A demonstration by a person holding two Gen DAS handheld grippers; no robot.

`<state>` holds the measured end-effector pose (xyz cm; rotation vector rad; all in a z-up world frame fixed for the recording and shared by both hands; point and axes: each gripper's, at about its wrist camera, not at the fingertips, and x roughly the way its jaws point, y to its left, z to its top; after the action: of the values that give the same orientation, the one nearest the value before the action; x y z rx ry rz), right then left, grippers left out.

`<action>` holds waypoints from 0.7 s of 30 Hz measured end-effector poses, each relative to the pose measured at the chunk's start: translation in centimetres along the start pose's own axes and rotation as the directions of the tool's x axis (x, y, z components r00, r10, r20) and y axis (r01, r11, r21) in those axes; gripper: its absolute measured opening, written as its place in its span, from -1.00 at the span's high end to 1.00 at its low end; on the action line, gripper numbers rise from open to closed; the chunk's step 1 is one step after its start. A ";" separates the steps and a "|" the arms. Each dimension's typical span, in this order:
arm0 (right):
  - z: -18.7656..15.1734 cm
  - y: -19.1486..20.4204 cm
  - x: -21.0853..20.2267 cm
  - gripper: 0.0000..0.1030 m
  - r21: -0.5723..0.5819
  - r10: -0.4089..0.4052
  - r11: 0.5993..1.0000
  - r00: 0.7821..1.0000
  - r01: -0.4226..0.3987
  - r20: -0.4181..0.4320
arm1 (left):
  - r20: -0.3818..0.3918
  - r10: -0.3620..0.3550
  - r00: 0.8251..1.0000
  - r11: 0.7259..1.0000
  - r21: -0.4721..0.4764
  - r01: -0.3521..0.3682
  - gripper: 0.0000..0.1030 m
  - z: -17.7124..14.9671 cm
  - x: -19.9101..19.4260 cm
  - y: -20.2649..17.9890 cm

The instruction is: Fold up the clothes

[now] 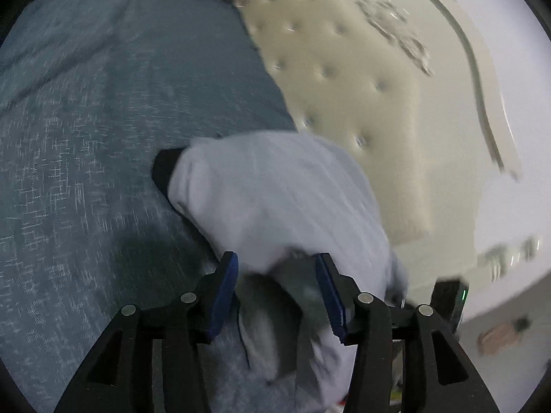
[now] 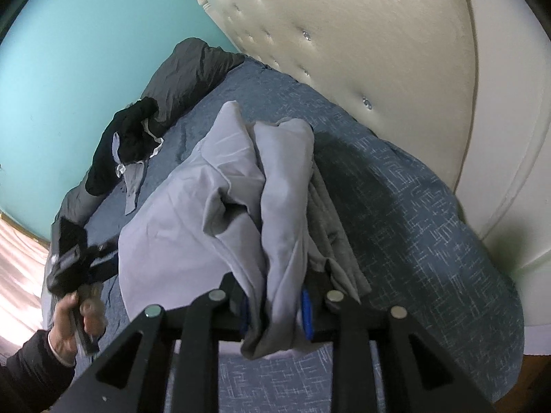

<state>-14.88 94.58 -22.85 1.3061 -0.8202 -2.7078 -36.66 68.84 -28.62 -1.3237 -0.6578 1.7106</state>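
A light grey garment [image 1: 275,189] lies bunched on the blue bed cover [image 1: 86,137]. A black patch [image 1: 165,172] shows at its left edge. My left gripper [image 1: 277,275] stands open, its blue pads on either side of a fold of this garment and not pinching it. In the right wrist view the same garment [image 2: 206,206] is heaped in loose folds, with a darker grey layer [image 2: 330,213] under its right side. My right gripper [image 2: 275,309] is shut on a bunched edge that fills the gap between its pads. A hand [image 2: 69,323] holds the blurred left gripper [image 2: 103,254] at the garment's left side.
The cream tufted headboard [image 2: 344,51] runs along the far side of the bed. A heap of black and white clothes [image 2: 131,137] and a dark grey bundle [image 2: 193,65] lie toward the turquoise wall [image 2: 69,51]. The bed cover's edge [image 2: 499,309] drops off at the right.
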 end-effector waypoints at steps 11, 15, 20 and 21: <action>-0.5 0.0 0.1 0.56 -0.043 0.004 0.999 1.000 -0.004 0.004 | -0.002 -0.065 0.998 0.973 -0.221 0.063 -0.27 3.5 3.4 4.8; -0.4 0.0 0.2 0.56 -0.053 0.008 0.999 1.000 -0.008 0.008 | -0.036 -0.064 0.997 0.969 -0.240 0.054 -0.27 3.4 4.5 5.3; -0.4 0.2 0.3 0.56 -0.066 -0.001 0.998 1.000 0.002 0.008 | -0.054 -0.080 0.995 0.960 -0.274 0.063 -0.28 3.1 6.2 5.6; -0.4 0.3 0.3 0.56 -0.070 -0.004 0.998 1.000 0.004 0.008 | -0.056 -0.076 0.996 0.961 -0.269 0.059 -0.29 3.3 6.7 5.6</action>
<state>-14.84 94.02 -23.13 1.2852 -0.7170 -2.7200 -41.98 72.16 -35.51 -1.5178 -0.9103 1.5560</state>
